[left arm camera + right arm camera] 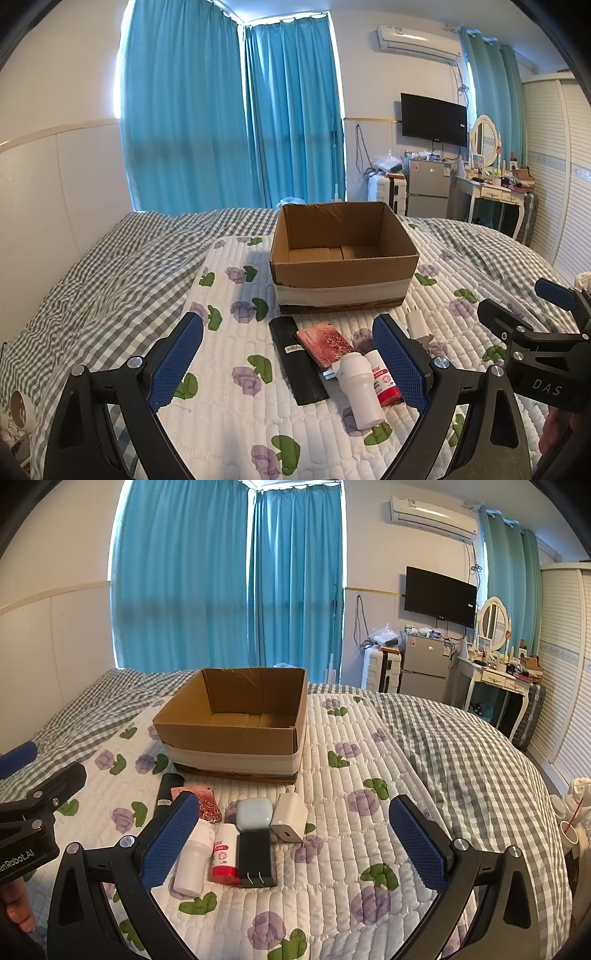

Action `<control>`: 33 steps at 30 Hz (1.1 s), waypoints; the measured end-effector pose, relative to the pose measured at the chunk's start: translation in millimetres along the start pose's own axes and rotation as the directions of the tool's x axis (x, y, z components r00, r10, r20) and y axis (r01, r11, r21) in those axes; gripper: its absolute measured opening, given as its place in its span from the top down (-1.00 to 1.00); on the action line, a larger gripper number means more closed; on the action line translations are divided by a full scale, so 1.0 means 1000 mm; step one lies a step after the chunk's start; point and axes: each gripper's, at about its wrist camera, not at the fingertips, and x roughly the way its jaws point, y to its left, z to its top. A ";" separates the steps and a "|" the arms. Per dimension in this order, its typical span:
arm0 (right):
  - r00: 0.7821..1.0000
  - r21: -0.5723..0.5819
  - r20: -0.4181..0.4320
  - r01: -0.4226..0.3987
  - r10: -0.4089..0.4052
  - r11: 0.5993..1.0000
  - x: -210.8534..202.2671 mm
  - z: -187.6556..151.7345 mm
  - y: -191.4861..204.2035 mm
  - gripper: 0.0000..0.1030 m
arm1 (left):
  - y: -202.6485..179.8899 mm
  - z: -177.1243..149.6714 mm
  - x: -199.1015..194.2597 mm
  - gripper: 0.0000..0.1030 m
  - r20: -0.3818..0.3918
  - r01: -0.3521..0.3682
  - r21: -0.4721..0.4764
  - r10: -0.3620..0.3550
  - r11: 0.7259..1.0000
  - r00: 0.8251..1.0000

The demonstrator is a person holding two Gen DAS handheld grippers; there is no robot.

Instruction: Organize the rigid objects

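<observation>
An open cardboard box (343, 280) (229, 753) stands on the bed, empty apart from its folded flaps. In front of it lies a cluster: a black remote (295, 363) (166, 790), a red patterned card case (325, 343) (208, 805), a white bottle (360, 387) (194, 860), a red-capped tube (384, 380) (224, 853), a pale blue earbud case (254, 814), a white charger (290, 816) (417, 323) and a black plug adapter (255, 858). My left gripper (288, 365) is open above the cluster. My right gripper (295, 845) is open, empty, over the cluster's right side.
The bed carries a white floral quilt (369, 812) over a grey checked cover (92, 280). A wall runs along the left. A fridge (424, 664), dressing table (495, 679) and wardrobe (569, 657) stand beyond the bed's right side.
</observation>
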 end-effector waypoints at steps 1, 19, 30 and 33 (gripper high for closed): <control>1.000 0.000 -0.001 0.000 0.000 1.000 0.000 0.001 0.000 -1.00 | 0.000 -0.001 0.000 -0.84 0.000 0.000 0.000 0.000 1.000 1.000; 1.000 -0.004 -0.007 0.003 -0.003 1.000 0.001 0.001 0.001 -1.00 | 0.003 -0.003 0.002 -0.84 -0.008 -0.003 -0.006 0.003 1.000 1.000; 1.000 -0.003 -0.011 0.003 -0.003 1.000 0.001 0.000 0.001 -1.00 | 0.003 -0.002 0.002 -0.84 -0.018 -0.009 -0.004 0.009 1.000 1.000; 1.000 0.003 -0.022 0.001 -0.001 1.000 0.002 0.000 -0.001 -1.00 | 0.006 0.004 0.000 -0.84 -0.022 -0.019 -0.007 0.019 1.000 1.000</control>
